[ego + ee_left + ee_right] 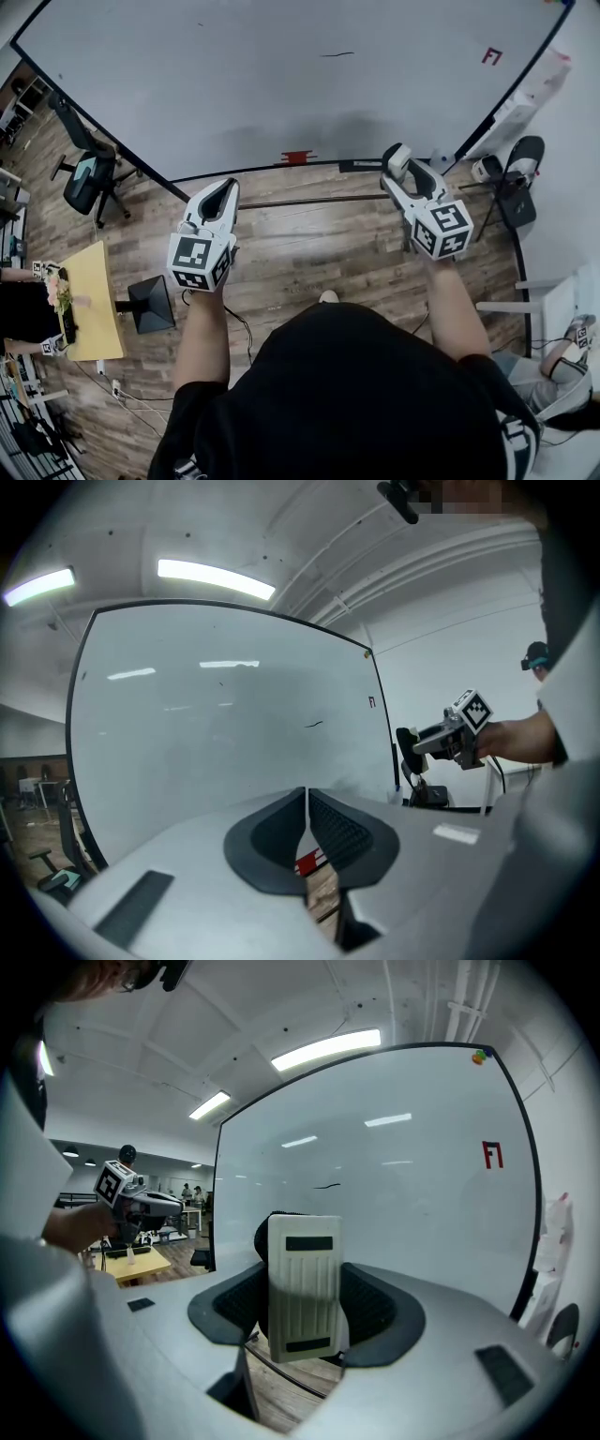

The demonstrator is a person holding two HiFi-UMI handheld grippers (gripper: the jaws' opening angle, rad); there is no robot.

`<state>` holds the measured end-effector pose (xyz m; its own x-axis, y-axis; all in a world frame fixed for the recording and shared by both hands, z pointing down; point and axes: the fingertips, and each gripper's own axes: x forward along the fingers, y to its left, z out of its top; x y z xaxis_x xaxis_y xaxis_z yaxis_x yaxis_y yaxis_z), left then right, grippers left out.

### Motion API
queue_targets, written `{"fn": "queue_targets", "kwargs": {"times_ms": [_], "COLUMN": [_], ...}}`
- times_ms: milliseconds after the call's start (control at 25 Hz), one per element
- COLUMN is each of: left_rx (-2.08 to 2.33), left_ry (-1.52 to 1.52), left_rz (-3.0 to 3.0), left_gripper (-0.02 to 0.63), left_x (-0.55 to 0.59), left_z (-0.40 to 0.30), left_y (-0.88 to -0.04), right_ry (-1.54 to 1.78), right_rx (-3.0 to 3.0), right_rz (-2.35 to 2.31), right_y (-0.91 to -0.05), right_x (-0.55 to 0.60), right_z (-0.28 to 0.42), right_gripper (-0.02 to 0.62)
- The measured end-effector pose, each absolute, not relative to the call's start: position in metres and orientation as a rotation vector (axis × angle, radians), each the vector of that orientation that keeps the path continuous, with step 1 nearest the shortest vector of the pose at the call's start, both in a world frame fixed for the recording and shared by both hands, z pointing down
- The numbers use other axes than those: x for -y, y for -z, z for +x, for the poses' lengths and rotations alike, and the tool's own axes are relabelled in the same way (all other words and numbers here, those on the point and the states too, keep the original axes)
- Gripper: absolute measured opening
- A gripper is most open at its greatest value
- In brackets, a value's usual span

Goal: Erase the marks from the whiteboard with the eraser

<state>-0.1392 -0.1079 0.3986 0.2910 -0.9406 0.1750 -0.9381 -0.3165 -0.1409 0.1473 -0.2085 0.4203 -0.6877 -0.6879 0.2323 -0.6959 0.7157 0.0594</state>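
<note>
A large whiteboard [281,84] stands ahead, with a short black stroke [337,54] near its middle and a red mark [491,56] at its right. The same black stroke [326,1186] and red mark [492,1154] show in the right gripper view. My right gripper [396,161] is shut on a white eraser [304,1286], held upright between its jaws a short way from the board. My left gripper [223,192] is shut and holds nothing; its pads [330,827] meet. The black stroke [313,724] lies to its upper right.
A red object [297,157] sits on the board's bottom rail. An office chair [86,173] and a yellow table [94,300] stand at the left, a black chair [520,183] at the right. Wooden floor [309,244] lies below the grippers.
</note>
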Motion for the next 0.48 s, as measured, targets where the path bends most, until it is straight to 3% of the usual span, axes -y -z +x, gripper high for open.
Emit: {"fn": "queue_targets", "kwargs": {"times_ms": [480], "left_rx": [-1.893], "left_ry": [0.334], "left_rz": [-2.489], "left_gripper": [0.023], "left_x": [0.129], "left_z": [-0.135], "left_y": [-0.401], "right_ry": [-0.037], "right_rx": [2.707], "right_rz": [1.061], "right_y": [-0.422], "right_x": [0.241], "right_z": [0.148], "right_gripper": [0.238]}}
